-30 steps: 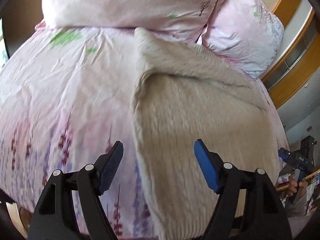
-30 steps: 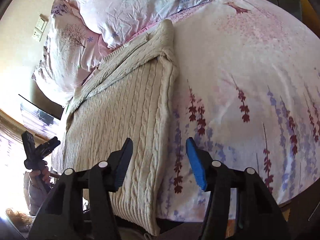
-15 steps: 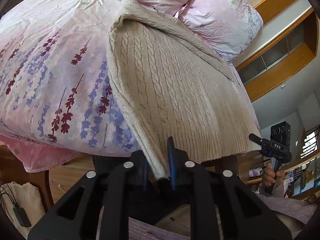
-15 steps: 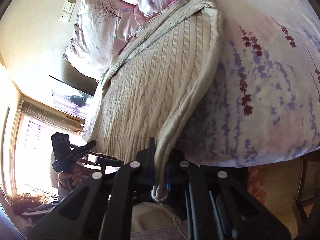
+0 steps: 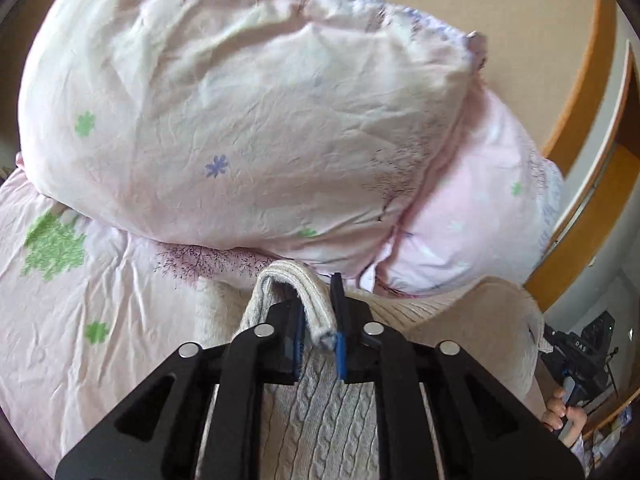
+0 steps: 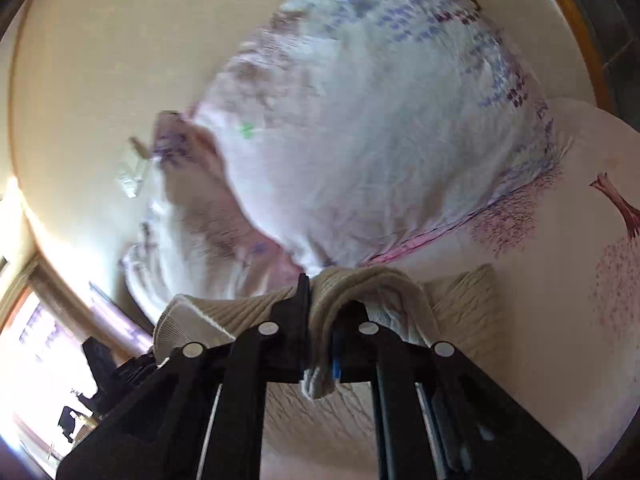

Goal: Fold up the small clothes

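Observation:
A beige cable-knit sweater [image 5: 324, 412] lies on the bed. My left gripper [image 5: 318, 336] is shut on its ribbed hem corner, held above the sweater's body near the pillows. My right gripper [image 6: 320, 344] is shut on the other hem corner of the sweater [image 6: 332, 420], which drapes over its fingers. Both held corners are up by the far end of the sweater, so the garment is doubled over. The lower layer is partly hidden under the grippers.
Two pink floral pillows [image 5: 248, 120] [image 5: 472, 232] lie just beyond the grippers. The floral duvet [image 5: 80, 300] spreads left; it also shows in the right wrist view [image 6: 580, 280]. A wooden headboard [image 5: 580, 184] stands at the right. The right wrist view is blurred.
Both grippers, shut on the hem corners at the bed's near edge half a second ago, have carried the hem up and forward over the sweater towards the pillows.

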The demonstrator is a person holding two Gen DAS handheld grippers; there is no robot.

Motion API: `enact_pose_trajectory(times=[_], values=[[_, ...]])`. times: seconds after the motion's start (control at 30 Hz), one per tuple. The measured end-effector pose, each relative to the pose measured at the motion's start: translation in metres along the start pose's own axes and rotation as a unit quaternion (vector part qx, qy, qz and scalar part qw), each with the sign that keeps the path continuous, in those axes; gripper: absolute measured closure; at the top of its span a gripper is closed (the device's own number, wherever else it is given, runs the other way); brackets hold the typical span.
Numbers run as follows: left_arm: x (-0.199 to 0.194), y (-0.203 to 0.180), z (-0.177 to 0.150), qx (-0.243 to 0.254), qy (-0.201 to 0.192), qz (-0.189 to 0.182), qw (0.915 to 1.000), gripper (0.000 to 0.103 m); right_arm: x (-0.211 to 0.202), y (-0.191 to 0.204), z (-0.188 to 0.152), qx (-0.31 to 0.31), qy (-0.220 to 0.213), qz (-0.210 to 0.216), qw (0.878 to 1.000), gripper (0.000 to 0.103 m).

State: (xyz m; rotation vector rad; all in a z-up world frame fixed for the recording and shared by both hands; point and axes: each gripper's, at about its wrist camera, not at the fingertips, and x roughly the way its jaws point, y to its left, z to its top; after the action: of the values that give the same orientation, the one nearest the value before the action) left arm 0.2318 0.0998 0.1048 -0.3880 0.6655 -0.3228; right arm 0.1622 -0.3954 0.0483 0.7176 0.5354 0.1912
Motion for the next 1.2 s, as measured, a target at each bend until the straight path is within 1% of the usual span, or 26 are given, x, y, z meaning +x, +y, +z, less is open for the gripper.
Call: enact_pose_trajectory(times=[0.03,0.07,0.1,0.13,0.17,0.2,0.23,0.27,0.33,0.4,0.5,0.57,0.6,0.63,0.67,0.7,0.73,0.77,0.87,0.97,1.0,1.03,1.07,1.1,1.13,1.2], values=[[0.018,0.007,0.003,-0.009,0.026,0.020,0.9994,0.063,0.016,-0.010,-0.001,0.019,0.022,-0.032,0.999,0.051],[0.027,0.014,0.004,-0.019,0.045,0.039,0.9981,0.061,0.022,-0.020,-0.005,0.036,0.036,-0.043,0.998,0.048],[0.025,0.023,0.003,-0.023,0.047,0.036,0.9980,0.061,0.021,-0.028,-0.010,0.040,0.035,-0.035,0.998,0.047],[0.016,0.031,0.000,-0.023,0.038,0.024,0.9987,0.048,0.014,-0.032,-0.013,0.028,0.026,-0.029,0.999,0.038],[0.005,0.039,-0.002,-0.018,0.027,0.021,0.9992,0.037,0.006,-0.034,-0.015,0.010,0.007,-0.037,0.999,0.031],[-0.004,0.046,-0.006,-0.015,0.022,0.024,0.9994,0.019,-0.003,-0.036,-0.017,-0.004,-0.013,-0.044,0.999,0.022],[-0.010,0.054,-0.010,-0.014,0.026,0.026,0.9992,0.018,-0.010,-0.039,-0.018,-0.009,-0.027,-0.043,0.999,0.021],[-0.010,0.059,-0.014,-0.015,0.044,0.019,0.9987,0.018,-0.013,-0.042,-0.019,-0.008,-0.032,-0.031,0.999,0.021],[-0.004,0.067,-0.024,-0.017,0.082,0.022,0.9962,0.019,-0.013,-0.046,-0.018,0.004,-0.034,-0.008,0.999,0.021],[0.005,0.073,-0.034,-0.026,0.114,0.018,0.9929,0.025,-0.009,-0.045,-0.020,0.003,-0.035,0.000,0.999,0.021],[0.020,0.078,-0.046,-0.055,0.136,-0.002,0.9892,0.030,-0.005,-0.041,-0.028,-0.002,-0.024,0.002,1.000,0.021],[0.034,0.079,-0.051,-0.071,0.152,-0.006,0.9858,0.038,-0.004,-0.040,-0.029,-0.007,-0.021,0.007,1.000,0.021],[0.038,0.077,-0.053,-0.075,0.142,-0.002,0.9870,0.045,-0.005,-0.039,-0.029,-0.010,-0.022,0.011,1.000,0.021],[0.042,0.076,-0.053,-0.081,0.139,0.000,0.9870,0.063,-0.006,-0.039,-0.029,-0.009,-0.023,0.017,1.000,0.021],[0.047,0.078,-0.055,-0.101,0.142,-0.002,0.9847,0.069,-0.007,-0.041,-0.028,-0.006,-0.023,0.025,0.999,0.021],[0.051,0.083,-0.056,-0.137,0.144,-0.020,0.9798,0.085,-0.009,-0.043,-0.028,-0.001,-0.022,0.032,0.999,0.021],[0.051,0.087,-0.057,-0.172,0.145,-0.039,0.9737,0.086,-0.011,-0.045,-0.026,0.004,-0.022,0.038,0.999,0.021],[0.048,0.082,-0.054,-0.180,0.138,-0.048,0.9727,0.087,-0.013,-0.049,-0.025,0.010,-0.024,0.043,0.999,0.021],[0.030,0.035,-0.034,-0.164,0.117,-0.103,0.9740,0.088,-0.021,-0.058,-0.019,0.025,-0.035,0.046,0.998,0.021],[0.028,-0.046,-0.012,-0.132,0.108,-0.192,0.9664,0.088,-0.030,-0.066,-0.013,0.038,-0.048,0.047,0.997,0.021],[0.036,-0.075,-0.010,-0.125,0.110,-0.226,0.9597,0.088,-0.032,-0.067,-0.011,0.039,-0.052,0.043,0.997,0.021],[0.050,-0.102,-0.012,-0.127,0.119,-0.262,0.9494,0.088,-0.034,-0.069,-0.010,0.038,-0.057,0.035,0.997,0.021],[0.070,-0.131,-0.018,-0.131,0.137,-0.301,0.9347,0.088,-0.035,-0.070,-0.008,0.036,-0.060,0.025,0.997,0.021],[0.095,-0.157,-0.028,-0.144,0.160,-0.337,0.9163,0.087,-0.037,-0.073,-0.006,0.037,-0.064,0.018,0.997,0.021],[0.121,-0.178,-0.041,-0.169,0.190,-0.370,0.8937,0.083,-0.038,-0.075,-0.003,0.040,-0.065,0.017,0.997,0.021],[0.171,-0.210,-0.072,-0.229,0.269,-0.413,0.8397,0.079,-0.042,-0.084,0.005,0.051,-0.054,0.010,0.997,0.021]])
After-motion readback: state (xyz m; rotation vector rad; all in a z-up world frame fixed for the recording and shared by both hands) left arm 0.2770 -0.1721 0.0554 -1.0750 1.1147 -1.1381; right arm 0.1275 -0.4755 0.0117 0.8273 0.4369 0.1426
